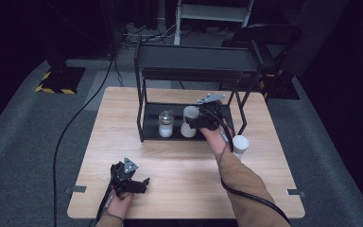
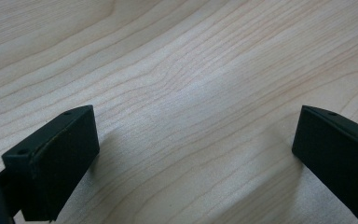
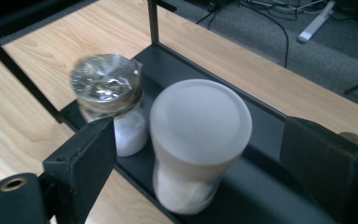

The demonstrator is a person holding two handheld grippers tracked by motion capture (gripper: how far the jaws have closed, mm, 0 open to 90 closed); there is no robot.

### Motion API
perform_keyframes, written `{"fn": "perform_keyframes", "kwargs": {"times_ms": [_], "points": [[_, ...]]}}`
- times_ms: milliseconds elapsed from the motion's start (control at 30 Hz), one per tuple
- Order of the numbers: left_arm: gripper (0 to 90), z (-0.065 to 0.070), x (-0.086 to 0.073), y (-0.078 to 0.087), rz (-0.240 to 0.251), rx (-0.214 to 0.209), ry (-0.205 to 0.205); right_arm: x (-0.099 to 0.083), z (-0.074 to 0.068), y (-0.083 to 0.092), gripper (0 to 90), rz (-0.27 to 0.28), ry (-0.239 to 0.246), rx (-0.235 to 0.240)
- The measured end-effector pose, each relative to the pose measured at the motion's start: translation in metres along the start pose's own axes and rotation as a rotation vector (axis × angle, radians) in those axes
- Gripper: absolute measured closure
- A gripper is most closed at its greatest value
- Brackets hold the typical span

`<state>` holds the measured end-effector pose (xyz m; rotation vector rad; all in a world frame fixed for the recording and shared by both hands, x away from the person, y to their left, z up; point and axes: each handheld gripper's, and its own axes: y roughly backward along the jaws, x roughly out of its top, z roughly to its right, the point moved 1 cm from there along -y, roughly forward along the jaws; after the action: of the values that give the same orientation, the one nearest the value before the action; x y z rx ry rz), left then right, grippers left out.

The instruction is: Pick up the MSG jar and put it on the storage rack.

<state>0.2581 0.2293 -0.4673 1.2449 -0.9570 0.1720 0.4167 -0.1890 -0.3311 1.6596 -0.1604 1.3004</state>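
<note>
White-lidded jar (image 3: 199,140) stands on your black rack (image 1: 147,124)'s bottom tray beside the foil-capped jar (image 3: 108,100), between but untouched by your right gripper (image 3: 200,163)'s spread jaws, while your left gripper (image 2: 196,154) rests released over the table (image 2: 177,70).

left gripper (image 1: 144,182) low, jaws wide apart; right gripper (image 1: 192,123) extended forward, jaws parted.

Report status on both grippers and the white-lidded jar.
Left gripper open, idle over table. Right gripper open around white-lidded jar on shelf tray. Foil-topped jar close beside.
</note>
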Motion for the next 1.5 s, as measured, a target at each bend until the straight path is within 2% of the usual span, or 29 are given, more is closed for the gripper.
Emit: {"fn": "perform_keyframes", "kwargs": {"times_ms": [267, 433, 733, 967, 1200, 1500], "points": [[0.0, 0.000, 0.000, 0.000, 0.001, 0.000, 0.000, -0.008, -0.005, 0.039, 8.7, 0.025, 0.018, -0.001], [0.0, 0.000, 0.000, 0.000, 0.001, 0.000, 0.000, -0.016, -0.003, 0.055, 5.2, 0.029, 0.014, 0.006], [0.0, 0.000, 0.000, 0.000, 0.001, 0.000, 0.000, -0.035, 0.007, 0.076, 3.6, 0.027, 0.024, 0.013], [0.0, 0.001, 0.000, 0.000, 0.002, 0.003, 0.002, -0.048, 0.008, 0.092, 2.1, 0.037, 0.029, -0.006], [0.0, 0.001, 0.000, -0.001, 0.004, 0.005, 0.004, -0.062, 0.006, 0.105, 1.7, 0.042, 0.070, -0.026], [0.0, 0.001, 0.000, -0.001, 0.004, 0.005, 0.004, -0.080, 0.012, 0.119, 1.7, 0.033, 0.066, -0.036]]}}
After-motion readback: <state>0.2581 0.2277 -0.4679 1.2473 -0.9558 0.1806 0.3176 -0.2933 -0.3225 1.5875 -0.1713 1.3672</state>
